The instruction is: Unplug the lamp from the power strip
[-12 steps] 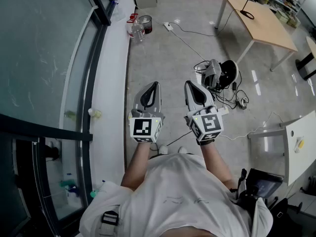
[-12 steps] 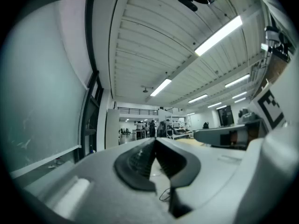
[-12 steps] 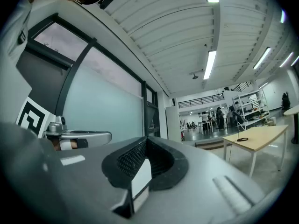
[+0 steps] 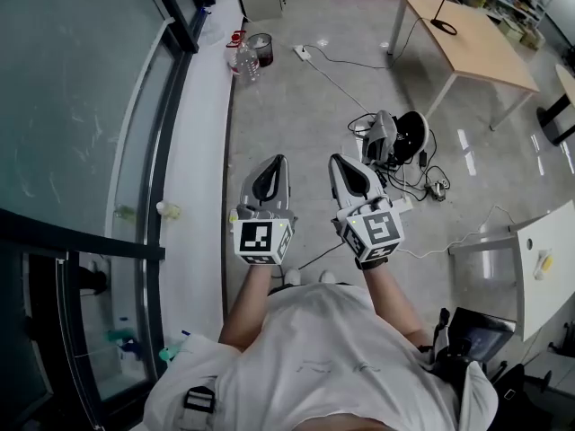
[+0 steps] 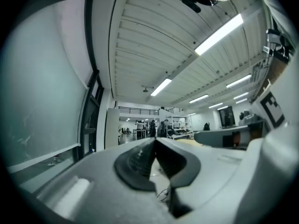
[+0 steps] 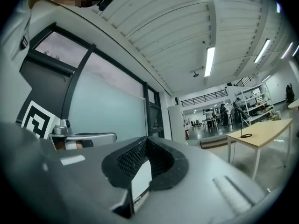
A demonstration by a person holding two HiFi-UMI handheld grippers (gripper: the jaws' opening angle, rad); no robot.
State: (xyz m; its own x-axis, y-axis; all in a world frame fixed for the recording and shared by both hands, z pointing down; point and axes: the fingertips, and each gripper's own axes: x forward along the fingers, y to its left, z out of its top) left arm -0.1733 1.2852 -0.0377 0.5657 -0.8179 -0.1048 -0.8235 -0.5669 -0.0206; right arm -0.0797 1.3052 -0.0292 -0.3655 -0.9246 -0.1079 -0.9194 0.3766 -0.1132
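A white power strip (image 4: 305, 50) lies on the grey floor far ahead, and a thin cable runs from it toward the wooden table (image 4: 485, 48). On that table stands a slim black lamp (image 4: 446, 23), also in the right gripper view as the lamp (image 6: 244, 133). I hold both grippers up at chest height, side by side, far from the strip. The jaws of my left gripper (image 4: 282, 159) (image 5: 154, 140) are shut with nothing between them. The jaws of my right gripper (image 4: 336, 159) (image 6: 146, 139) are shut too and hold nothing.
A glass wall (image 4: 81, 106) with a white sill runs along the left. Bottles and a dark bucket (image 4: 263, 45) stand near the strip. A black round device with tangled cables (image 4: 404, 142) lies on the floor ahead at the right. A white table (image 4: 548, 259) is at the right edge.
Both grippers have shifted slightly up and left in the head view, and the scene has slid a little. Their jaws stay shut.
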